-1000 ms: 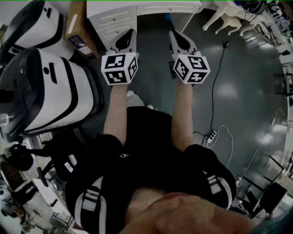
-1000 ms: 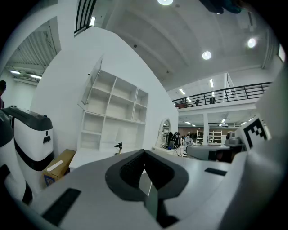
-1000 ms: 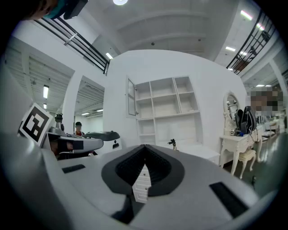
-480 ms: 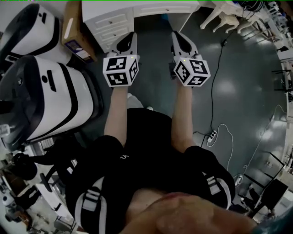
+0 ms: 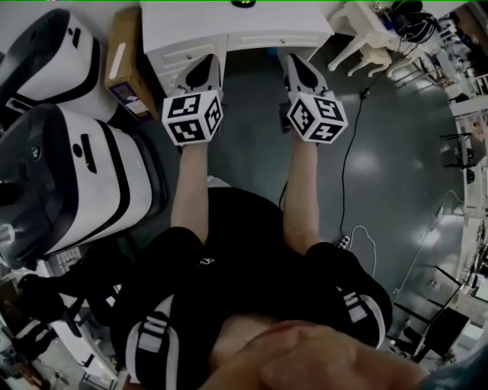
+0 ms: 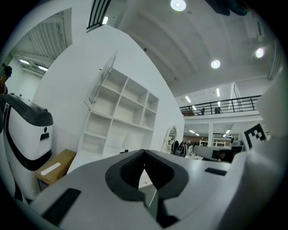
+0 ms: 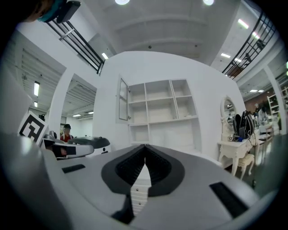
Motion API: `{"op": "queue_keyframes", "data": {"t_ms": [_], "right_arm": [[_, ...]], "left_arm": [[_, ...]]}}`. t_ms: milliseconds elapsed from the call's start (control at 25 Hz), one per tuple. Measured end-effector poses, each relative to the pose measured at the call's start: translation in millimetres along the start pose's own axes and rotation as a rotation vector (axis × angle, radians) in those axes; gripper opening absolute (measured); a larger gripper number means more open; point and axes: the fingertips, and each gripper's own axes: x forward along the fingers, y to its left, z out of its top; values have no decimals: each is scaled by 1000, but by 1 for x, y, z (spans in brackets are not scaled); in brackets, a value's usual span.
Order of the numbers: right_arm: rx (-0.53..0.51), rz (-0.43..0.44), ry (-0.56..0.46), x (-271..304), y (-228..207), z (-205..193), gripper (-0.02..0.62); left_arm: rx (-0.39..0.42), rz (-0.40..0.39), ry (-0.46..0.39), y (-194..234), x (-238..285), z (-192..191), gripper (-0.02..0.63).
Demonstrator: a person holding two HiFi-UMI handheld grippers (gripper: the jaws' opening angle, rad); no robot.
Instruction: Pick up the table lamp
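No table lamp shows clearly in any view. A small dark object [image 5: 242,3] sits on the white desk [image 5: 191,23] at the head view's top edge, too cut off to identify. In the left gripper view a small dark thing [image 6: 123,152] lies on that desk top. My left gripper [image 5: 204,70] and right gripper [image 5: 299,67] are held out level, side by side, in front of the desk's drawers. The left gripper [image 6: 144,152] and the right gripper [image 7: 145,147] each have their jaws meeting at the tips, with nothing between them.
Two big white-and-black machines [image 5: 76,167] stand at the left, with a cardboard box [image 5: 126,65] beside the desk. White chairs [image 5: 366,38] are at the upper right. A cable and power strip [image 5: 343,242] lie on the grey floor. A white shelf unit [image 7: 157,114] stands above the desk.
Both grippers have moved forward toward the white desk, and more of its top and drawers has come into the head view. The jaws have stayed shut.
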Motion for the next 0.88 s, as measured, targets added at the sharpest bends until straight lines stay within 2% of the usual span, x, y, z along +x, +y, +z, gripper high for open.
{"op": "queue_keyframes", "data": {"t_ms": [120,240,520,600,720,880], "right_arm": [[-20,5,-39,28,14,24,18],[-33,14,-36,56,31,25,18],[-33,-3,-24,101,58,8,18],[-75,-16,-2,110,61,4,18],[-173,-78,55,117,62,-7,18],[-157,-57,42,129,75,-15,18]], "left_arm": [[-4,-13,-56,22,13,35,9],[-8,-27,-64,46,20,45,9],[-17,-58,-42,90,37,35,9],[-20,-60,-23,96,43,30,9],[-22,-59,11,105,46,17,9],[-11,-39,31,123,45,7,9]]}}
